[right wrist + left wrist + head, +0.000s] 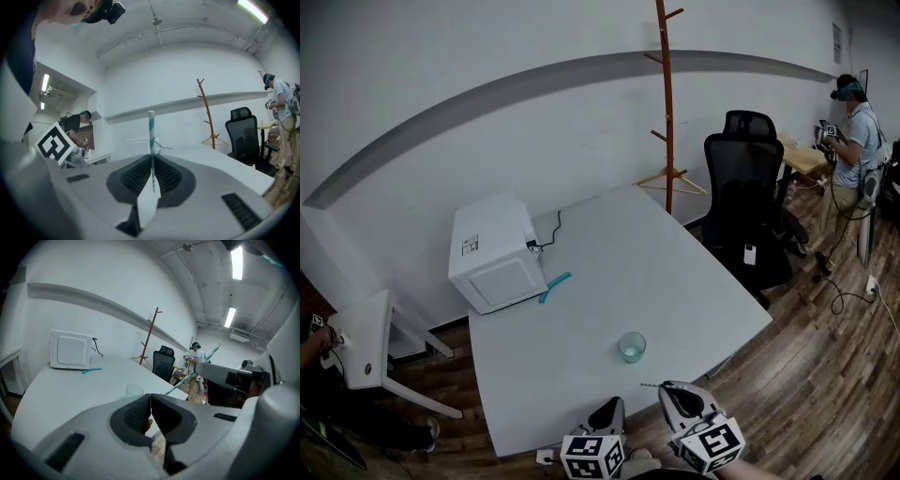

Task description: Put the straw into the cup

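Note:
A clear, pale green cup (631,347) stands on the white table (675,272) near its front edge; it also shows in the left gripper view as the cup (134,390). My right gripper (667,386) hovers just in front of the cup and is shut on a teal-and-white striped straw (151,136). The straw (197,366) sticks out past the jaws. My left gripper (614,405) is beside it on the left, below the cup. Its jaws are shut with nothing held (151,404).
A white microwave (495,253) sits at the table's back left, with a loose teal straw-like piece (555,286) lying beside it. A black office chair (748,206) and a wooden coat stand (666,103) are beyond the table. A person (858,141) stands far right.

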### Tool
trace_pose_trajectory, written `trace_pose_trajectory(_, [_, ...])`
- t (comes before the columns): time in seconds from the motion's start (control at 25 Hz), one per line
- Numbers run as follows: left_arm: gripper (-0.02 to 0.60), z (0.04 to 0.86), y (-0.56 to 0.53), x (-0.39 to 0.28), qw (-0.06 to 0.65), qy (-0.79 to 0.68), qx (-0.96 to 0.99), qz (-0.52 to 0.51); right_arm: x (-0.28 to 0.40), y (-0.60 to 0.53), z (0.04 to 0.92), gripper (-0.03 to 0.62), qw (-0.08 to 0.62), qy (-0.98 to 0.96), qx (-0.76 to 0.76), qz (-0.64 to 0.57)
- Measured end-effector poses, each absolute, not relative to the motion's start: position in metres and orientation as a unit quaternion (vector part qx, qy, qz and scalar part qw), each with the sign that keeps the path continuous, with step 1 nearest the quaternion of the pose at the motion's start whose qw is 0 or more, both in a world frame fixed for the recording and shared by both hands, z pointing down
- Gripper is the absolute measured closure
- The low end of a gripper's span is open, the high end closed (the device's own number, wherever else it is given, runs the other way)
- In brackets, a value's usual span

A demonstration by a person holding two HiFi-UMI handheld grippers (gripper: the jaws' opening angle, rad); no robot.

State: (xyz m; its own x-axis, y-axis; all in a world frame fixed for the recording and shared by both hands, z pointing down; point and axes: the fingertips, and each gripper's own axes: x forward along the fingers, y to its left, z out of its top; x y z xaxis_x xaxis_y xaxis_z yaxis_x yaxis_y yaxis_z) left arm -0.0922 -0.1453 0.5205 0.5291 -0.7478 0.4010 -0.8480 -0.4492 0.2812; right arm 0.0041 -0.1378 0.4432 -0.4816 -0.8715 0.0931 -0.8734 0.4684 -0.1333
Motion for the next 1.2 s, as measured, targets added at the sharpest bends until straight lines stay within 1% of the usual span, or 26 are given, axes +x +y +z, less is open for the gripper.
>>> trace_pose_trajectory(0.4, [0.561, 0.529, -0.179, -0.086, 0.231, -0.474, 0.841, 0.12, 0.019, -0.171, 0.44, 0.553, 0.013, -0.846, 0.522, 0.109])
trace_pose_trajectory(0.68, [0.561, 0.538, -0.204, -0.086, 0.235, -0.499, 0.826, 0.117, 0.025, -0.202, 0.45, 0.553, 0.011, -0.862, 0.5, 0.079])
trace_pose_trajectory(0.84, [0.561, 0.539, -0.216, -0.089, 0.239, -0.515, 0.816, 0.111, 0.025, -0.216, 0.45, 0.553, 0.022, -0.87, 0.486, 0.081])
trace_pose_trajectory(1.2, [0.561, 0.555, -0.235, -0.096, 0.257, -0.533, 0.798, 0.118, 0.024, -0.25, 0.464, 0.553, 0.015, -0.873, 0.477, 0.1])
